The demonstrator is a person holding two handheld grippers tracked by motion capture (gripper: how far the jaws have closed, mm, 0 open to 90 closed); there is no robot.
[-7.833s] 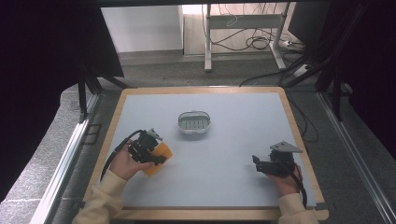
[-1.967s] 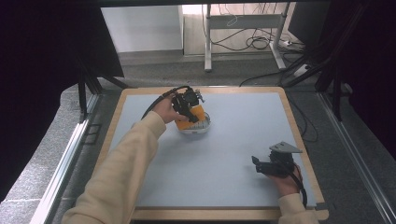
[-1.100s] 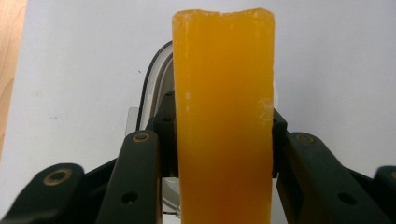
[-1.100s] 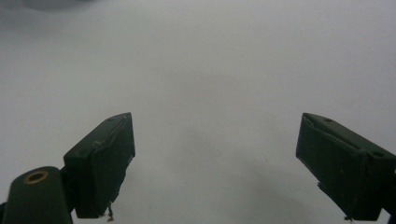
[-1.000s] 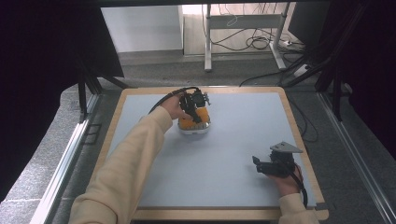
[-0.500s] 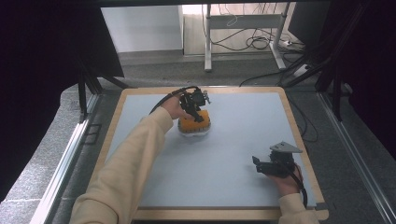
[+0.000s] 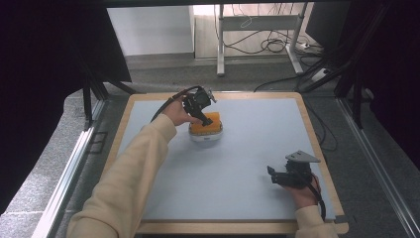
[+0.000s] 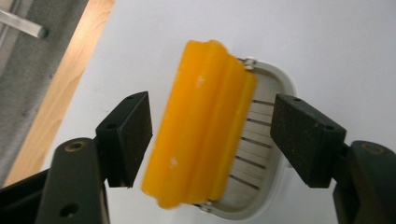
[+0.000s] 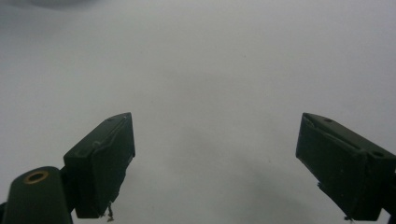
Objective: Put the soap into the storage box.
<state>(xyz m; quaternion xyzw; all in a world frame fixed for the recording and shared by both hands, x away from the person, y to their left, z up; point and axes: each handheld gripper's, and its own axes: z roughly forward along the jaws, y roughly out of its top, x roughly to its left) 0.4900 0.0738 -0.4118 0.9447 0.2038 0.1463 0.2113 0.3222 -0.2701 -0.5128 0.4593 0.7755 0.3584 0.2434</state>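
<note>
My left gripper (image 8: 212,135) has just been opening; its jaws now stand spread on either side of the orange sponge (image 8: 201,126), with a gap at each pad, so nothing is pinched. The orange sponge lies across the white slotted dish (image 7: 206,135) at the far left-centre of the table (image 7: 247,163), overhanging one rim. My right gripper (image 9: 215,163) rests low over bare tabletop at the near right, jaws spread wide and empty.

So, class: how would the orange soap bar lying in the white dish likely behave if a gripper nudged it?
The soap bar looks rigid and smooth, so probably slippery. It lies tilted across the dish, overhanging the rim, so it may slide or tip off.
</note>
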